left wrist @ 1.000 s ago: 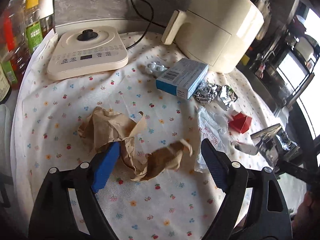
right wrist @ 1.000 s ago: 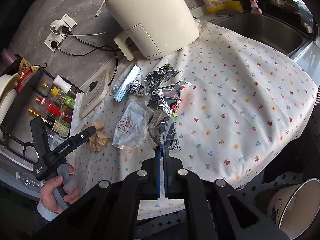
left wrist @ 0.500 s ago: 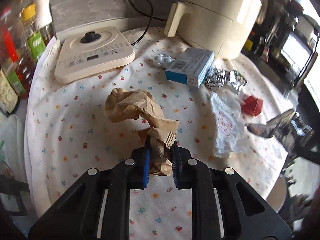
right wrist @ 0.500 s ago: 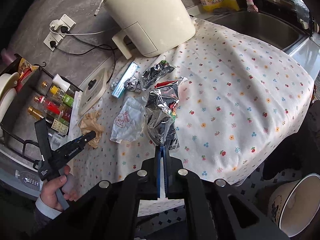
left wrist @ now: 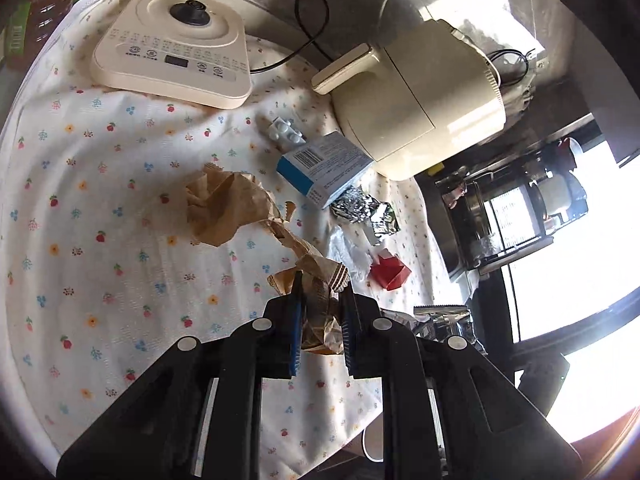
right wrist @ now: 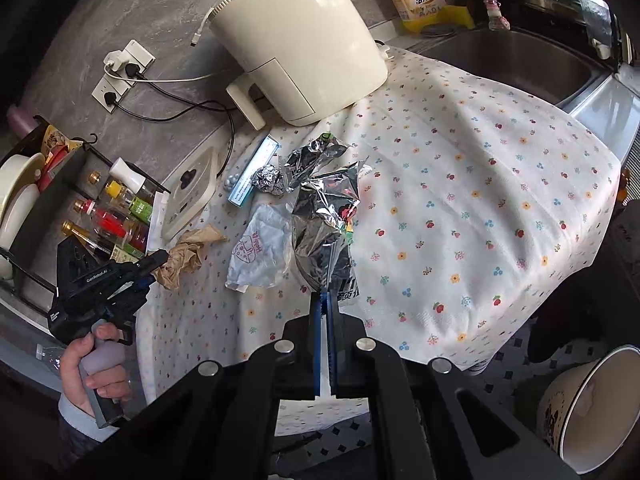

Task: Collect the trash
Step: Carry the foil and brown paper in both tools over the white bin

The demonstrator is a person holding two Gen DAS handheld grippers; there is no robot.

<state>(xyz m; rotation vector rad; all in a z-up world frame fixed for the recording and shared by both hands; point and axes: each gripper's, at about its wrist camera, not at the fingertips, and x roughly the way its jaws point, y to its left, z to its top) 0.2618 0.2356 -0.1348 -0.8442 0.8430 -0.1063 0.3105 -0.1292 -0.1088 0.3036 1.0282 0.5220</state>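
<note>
My left gripper is shut on one end of a crumpled brown paper, whose free end hangs just above the flowered cloth. From the right wrist view, the left gripper and that brown paper are at the table's left edge. My right gripper is shut on the lower edge of a silver foil snack bag. Loose on the cloth lie a clear plastic bag, a foil ball, a blue-and-white box, a blister pack and a red paper scrap.
A cream air fryer and a flat cream appliance base stand at the back of the table. Sauce bottles fill a rack at the left. A steel sink lies behind the cloth. A printed bucket stands on the floor at lower right.
My left gripper went from wide open around the brown paper to shut on it, then lifted it a little and rolled. The right gripper and its foil bag stayed put.
</note>
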